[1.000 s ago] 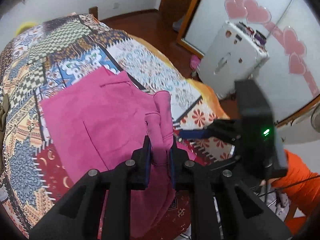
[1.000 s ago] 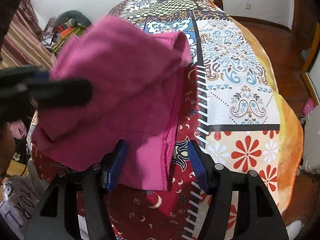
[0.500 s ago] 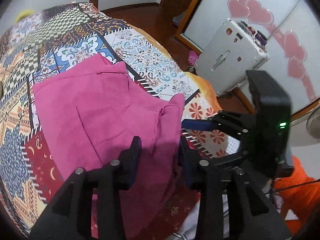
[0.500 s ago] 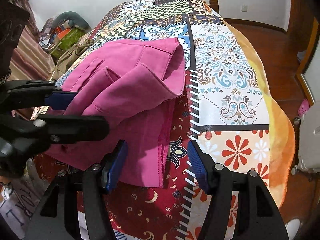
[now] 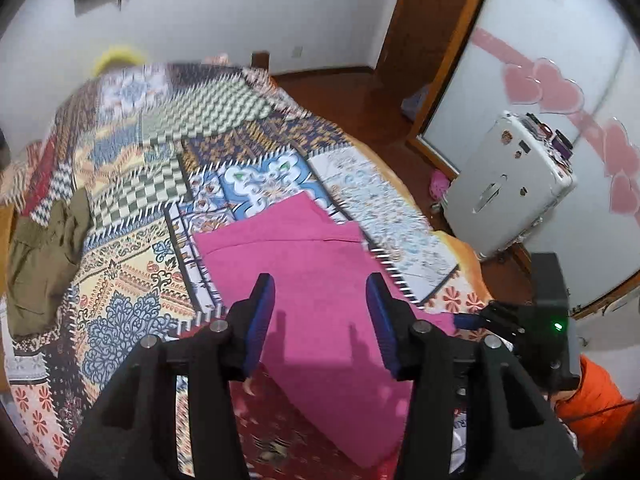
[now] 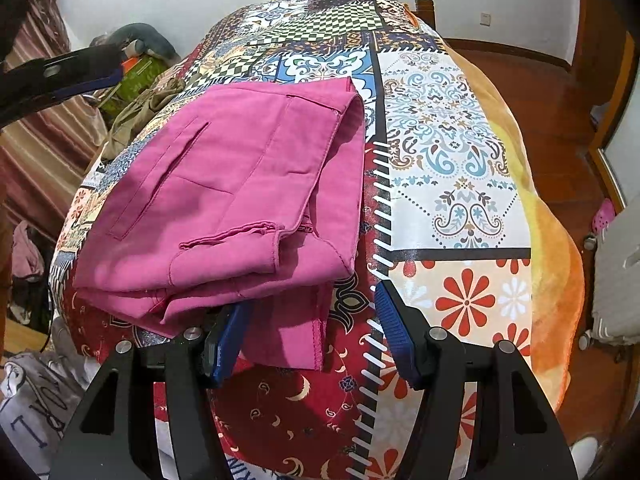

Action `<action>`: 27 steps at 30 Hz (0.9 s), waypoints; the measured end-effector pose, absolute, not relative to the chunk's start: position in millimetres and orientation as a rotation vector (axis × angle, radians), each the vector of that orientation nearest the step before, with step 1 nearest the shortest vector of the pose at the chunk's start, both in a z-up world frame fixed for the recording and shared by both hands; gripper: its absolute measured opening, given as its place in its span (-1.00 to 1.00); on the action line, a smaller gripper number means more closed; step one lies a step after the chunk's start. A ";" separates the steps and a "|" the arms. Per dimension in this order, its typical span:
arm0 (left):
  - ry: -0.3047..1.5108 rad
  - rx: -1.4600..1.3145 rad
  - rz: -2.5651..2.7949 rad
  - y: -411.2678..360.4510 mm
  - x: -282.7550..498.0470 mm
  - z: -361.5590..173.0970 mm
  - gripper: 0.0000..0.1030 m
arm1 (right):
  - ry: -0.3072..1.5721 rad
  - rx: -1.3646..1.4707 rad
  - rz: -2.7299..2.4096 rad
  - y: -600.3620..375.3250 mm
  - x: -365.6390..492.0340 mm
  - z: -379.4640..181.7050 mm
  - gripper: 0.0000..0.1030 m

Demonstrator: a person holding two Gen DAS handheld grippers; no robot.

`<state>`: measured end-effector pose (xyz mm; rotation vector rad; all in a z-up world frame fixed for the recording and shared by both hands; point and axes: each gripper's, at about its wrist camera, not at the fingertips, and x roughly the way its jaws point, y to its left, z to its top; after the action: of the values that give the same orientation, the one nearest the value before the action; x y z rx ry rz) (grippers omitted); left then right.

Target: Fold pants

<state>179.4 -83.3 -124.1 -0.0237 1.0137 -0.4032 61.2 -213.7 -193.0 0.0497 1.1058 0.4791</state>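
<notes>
The pink pants (image 6: 240,184) lie folded over themselves on the patchwork bedspread (image 6: 448,148), a hem edge on top. My left gripper (image 5: 320,314) hovers above the pants (image 5: 304,264); its jaws are opening and nothing is between them. It also shows at the upper left of the right wrist view as the left gripper (image 6: 60,76). My right gripper (image 6: 312,312) stands open at the near edge of the pants. Its left finger is tucked under the fold, and a flat single layer of cloth lies between the jaws, not pinched. The right gripper's blue fingertip (image 5: 466,321) appears in the left wrist view.
An olive garment (image 5: 44,252) lies crumpled on the bed's far side. A white suitcase (image 5: 508,192) stands on the wooden floor beside a door with pink hearts. A person's orange sleeve (image 5: 596,392) is at the lower right. Cluttered clothes (image 6: 28,396) lie at the bed's near corner.
My left gripper has let go of the lifted pant fold, opened, and drawn back and up. The fold now lies flat on the pants. The right gripper has kept still.
</notes>
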 end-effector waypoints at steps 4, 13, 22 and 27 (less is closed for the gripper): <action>1.042 -0.014 -0.368 -69.3 204.6 -140.9 -0.09 | 1.112 0.062 0.475 -215.4 62.9 -196.4 0.15; 1.132 0.087 -0.330 -63.0 251.5 -187.6 -0.09 | 1.127 0.084 0.468 -219.7 65.9 -201.9 0.15; 1.132 0.265 -0.275 -70.1 268.4 -224.4 0.29 | 1.150 0.073 0.458 -219.2 85.0 -210.0 0.15; 1.134 0.294 -0.234 -58.1 270.5 -234.4 0.35 | 1.157 0.068 0.454 -216.9 96.2 -212.7 0.15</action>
<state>270.5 -58.1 -234.4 0.2944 1.1336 -0.2339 96.2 -216.9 -212.7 0.0685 1.1565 0.4542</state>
